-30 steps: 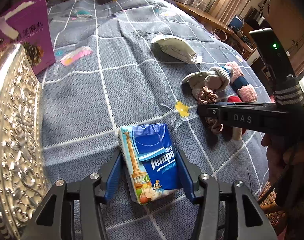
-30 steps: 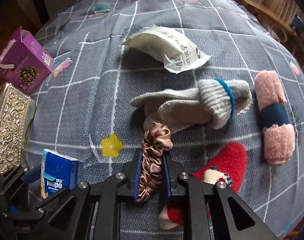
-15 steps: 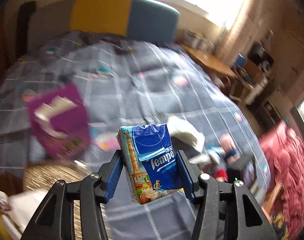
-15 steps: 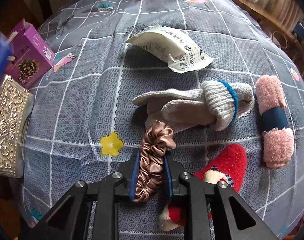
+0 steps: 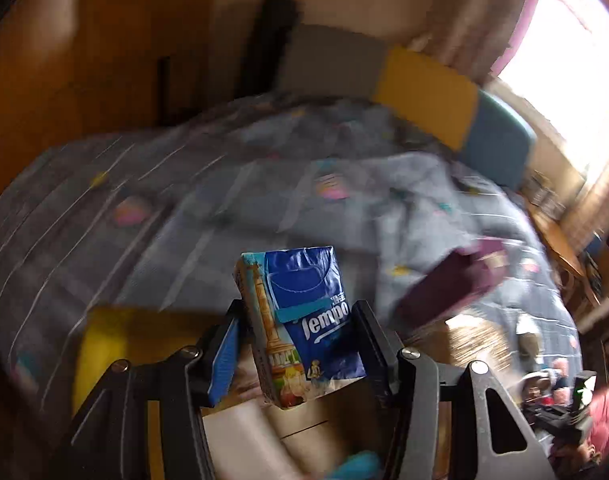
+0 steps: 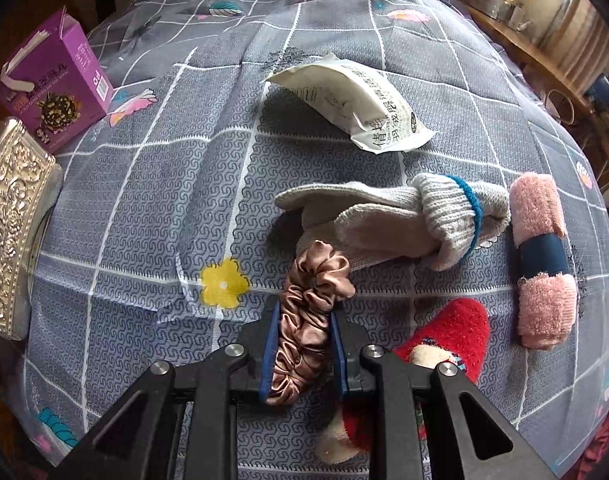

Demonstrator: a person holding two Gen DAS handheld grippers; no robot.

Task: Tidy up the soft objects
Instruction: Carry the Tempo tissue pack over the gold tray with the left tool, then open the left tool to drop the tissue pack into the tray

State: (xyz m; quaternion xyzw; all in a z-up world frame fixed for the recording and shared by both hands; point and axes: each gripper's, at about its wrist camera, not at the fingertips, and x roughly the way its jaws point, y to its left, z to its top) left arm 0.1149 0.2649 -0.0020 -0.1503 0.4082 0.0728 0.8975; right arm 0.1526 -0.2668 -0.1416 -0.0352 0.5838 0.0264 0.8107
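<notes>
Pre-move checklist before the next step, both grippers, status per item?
1. Left gripper shut on the Tempo tissue pack: ok.
2. Pack square in the jaws: not ok, it sits tilted.
3. Drop spot under the pack: cannot tell, left view is motion-blurred.
4. Right gripper shut on the brown scrunchie: ok.
5. Scrunchie lifted off the bedspread: cannot tell.
6. Scrunchie free of the grey socks: cannot tell, its top overlaps them.

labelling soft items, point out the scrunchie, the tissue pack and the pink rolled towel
scrunchie [image 6: 312, 320], right wrist view, on its satin folds between the fingers
tissue pack [image 5: 308, 320], left wrist view, on its blue front
pink rolled towel [image 6: 538, 216], right wrist view, on its upper pink end
</notes>
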